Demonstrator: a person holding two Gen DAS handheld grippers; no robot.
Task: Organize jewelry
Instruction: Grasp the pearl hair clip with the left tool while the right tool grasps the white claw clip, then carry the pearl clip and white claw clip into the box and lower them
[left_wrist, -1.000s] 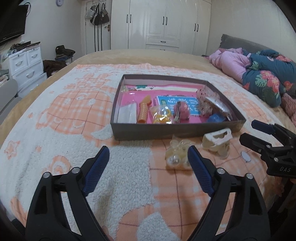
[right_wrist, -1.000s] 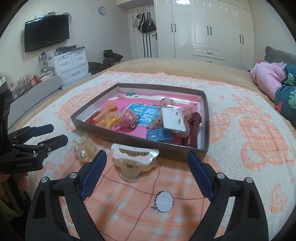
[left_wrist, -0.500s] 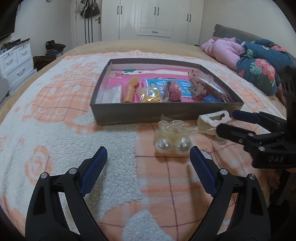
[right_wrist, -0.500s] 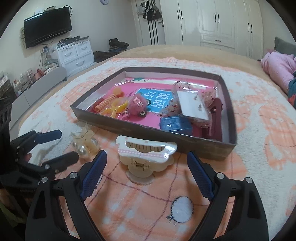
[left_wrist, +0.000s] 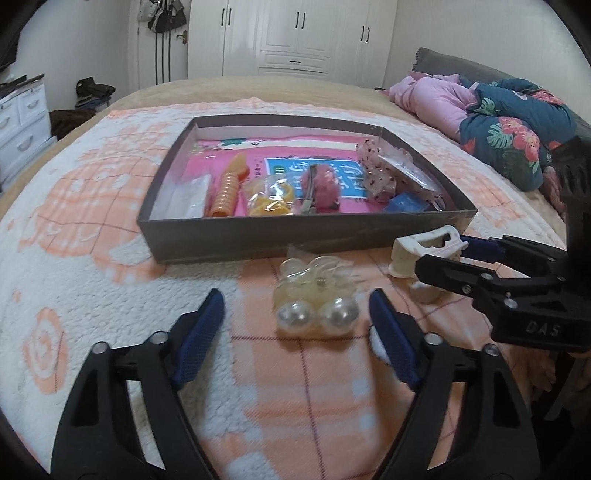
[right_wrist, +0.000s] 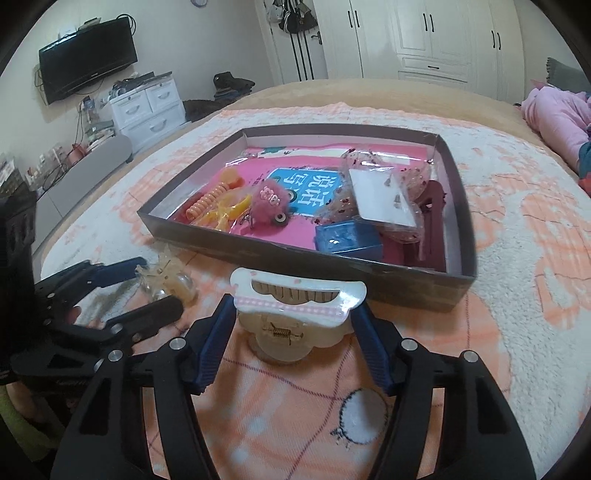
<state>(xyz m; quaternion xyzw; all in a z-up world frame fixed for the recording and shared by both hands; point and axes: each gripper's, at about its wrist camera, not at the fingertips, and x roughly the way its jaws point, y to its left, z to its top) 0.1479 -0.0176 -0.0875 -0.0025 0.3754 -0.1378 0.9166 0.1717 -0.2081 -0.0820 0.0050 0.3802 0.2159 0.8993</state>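
Note:
A clear hair clip with two pearl balls (left_wrist: 316, 295) lies on the blanket between the tips of my open left gripper (left_wrist: 295, 310); it also shows in the right wrist view (right_wrist: 168, 282). A white claw hair clip (right_wrist: 295, 314) lies between the open fingers of my right gripper (right_wrist: 293, 317), which flank it without clearly pressing it; it also shows in the left wrist view (left_wrist: 424, 251). Behind both stands a dark shallow box (left_wrist: 258, 236) holding an orange coil tie (left_wrist: 227, 192), a pink fluffy clip (right_wrist: 271, 201), a blue box (right_wrist: 349, 240) and several packets.
The peach and white blanket (left_wrist: 92, 240) covers the bed. Pink and floral bedding (left_wrist: 498, 122) is piled at the right. White drawers (right_wrist: 147, 107) and a wall TV (right_wrist: 86, 61) stand at the left, and wardrobes at the back.
Both grippers have moved forward and down. The pearl clip now sits between my left fingertips, and the white claw clip between my right fingers, which have narrowed around it.

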